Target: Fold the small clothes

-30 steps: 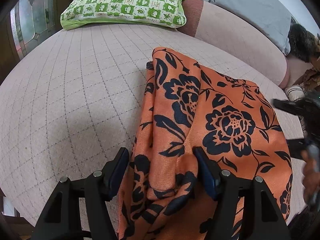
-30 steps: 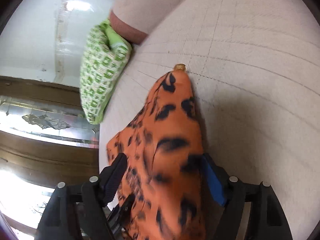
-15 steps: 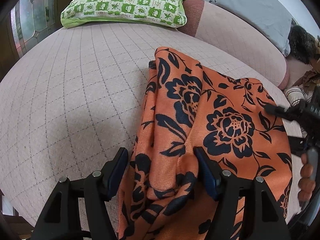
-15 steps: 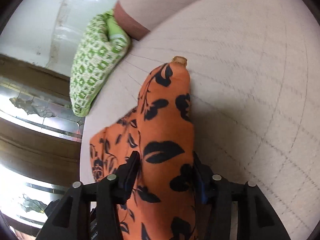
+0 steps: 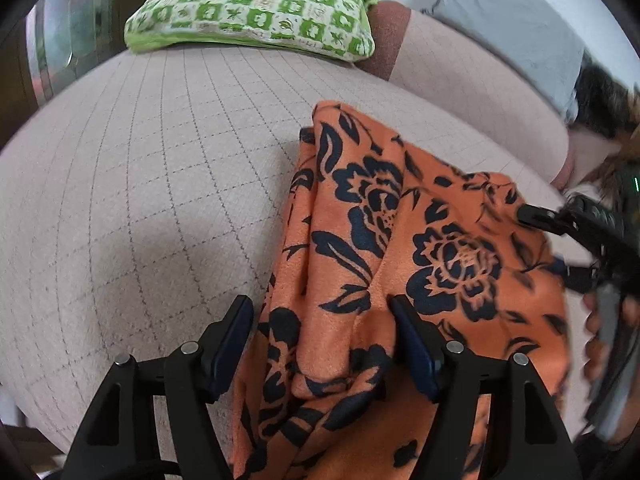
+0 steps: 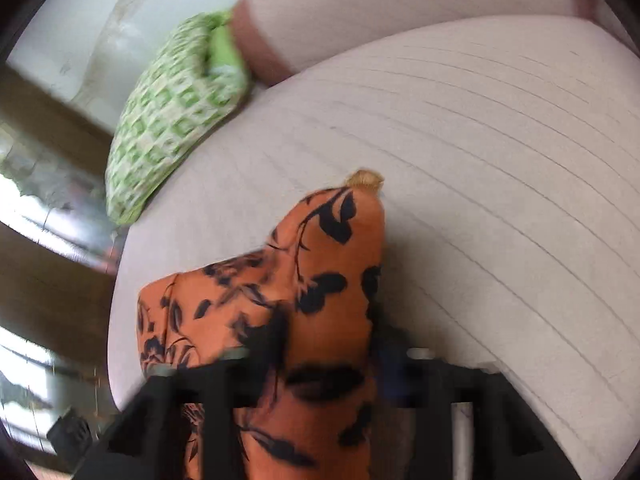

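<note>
An orange garment with black flowers (image 5: 400, 240) lies on the pale quilted sofa seat (image 5: 140, 200). My left gripper (image 5: 324, 332) is open, its jaws wide on either side of a bunched fold at the garment's near end. My right gripper (image 6: 316, 356) is shut on a fold of the same garment (image 6: 328, 280); the view is blurred. The right gripper's fingers (image 5: 536, 216) show at the garment's right edge in the left wrist view. A small tan tag (image 6: 364, 178) sticks out at the garment's far tip.
A green and white patterned pillow (image 5: 256, 8) lies at the back left of the seat, also in the right wrist view (image 6: 176, 120). A grey cushion (image 5: 508, 20) leans on the sofa back (image 5: 472, 80). A dark furry thing (image 5: 604, 100) sits at far right.
The right gripper's jaws have closed onto the garment's fold and it is moving, so its view blurs. The left gripper stays open around the fold and barely shifts.
</note>
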Available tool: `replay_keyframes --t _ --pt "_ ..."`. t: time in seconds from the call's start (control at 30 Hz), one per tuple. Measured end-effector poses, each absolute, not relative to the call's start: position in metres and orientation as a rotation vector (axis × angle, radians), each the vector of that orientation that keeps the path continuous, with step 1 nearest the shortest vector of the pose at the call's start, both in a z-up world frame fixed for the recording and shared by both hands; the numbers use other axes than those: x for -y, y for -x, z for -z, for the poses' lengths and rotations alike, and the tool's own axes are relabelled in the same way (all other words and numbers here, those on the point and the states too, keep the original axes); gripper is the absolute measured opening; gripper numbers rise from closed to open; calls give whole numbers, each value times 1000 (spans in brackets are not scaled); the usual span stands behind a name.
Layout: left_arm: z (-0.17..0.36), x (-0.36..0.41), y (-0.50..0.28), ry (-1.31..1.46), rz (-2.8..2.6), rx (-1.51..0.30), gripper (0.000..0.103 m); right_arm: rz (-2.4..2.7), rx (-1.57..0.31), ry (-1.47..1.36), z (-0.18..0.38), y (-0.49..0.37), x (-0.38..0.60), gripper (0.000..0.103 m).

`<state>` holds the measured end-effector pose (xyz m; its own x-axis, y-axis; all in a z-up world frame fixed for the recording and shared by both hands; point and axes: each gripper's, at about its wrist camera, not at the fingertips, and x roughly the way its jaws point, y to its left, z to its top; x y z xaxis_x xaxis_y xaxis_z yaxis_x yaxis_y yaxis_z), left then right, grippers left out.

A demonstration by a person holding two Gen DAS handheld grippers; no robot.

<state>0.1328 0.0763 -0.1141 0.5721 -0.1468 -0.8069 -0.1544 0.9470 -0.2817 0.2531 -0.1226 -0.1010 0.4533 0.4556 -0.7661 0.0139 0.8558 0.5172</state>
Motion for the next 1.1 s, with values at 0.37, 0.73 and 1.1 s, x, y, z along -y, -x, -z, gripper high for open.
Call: replay_keyframes --t 0.37,0.73,1.1 --pt "117 -121 -78 680 93 -1029 72 -628 -958 -352 55 -134 77 76" --pt "104 -65 -63 329 35 -964 22 -635 -1016 -327 85 -128 60 81" --pt "77 -86 -117 506 71 -917 74 -687 -1007 -417 93 -129 79 81"
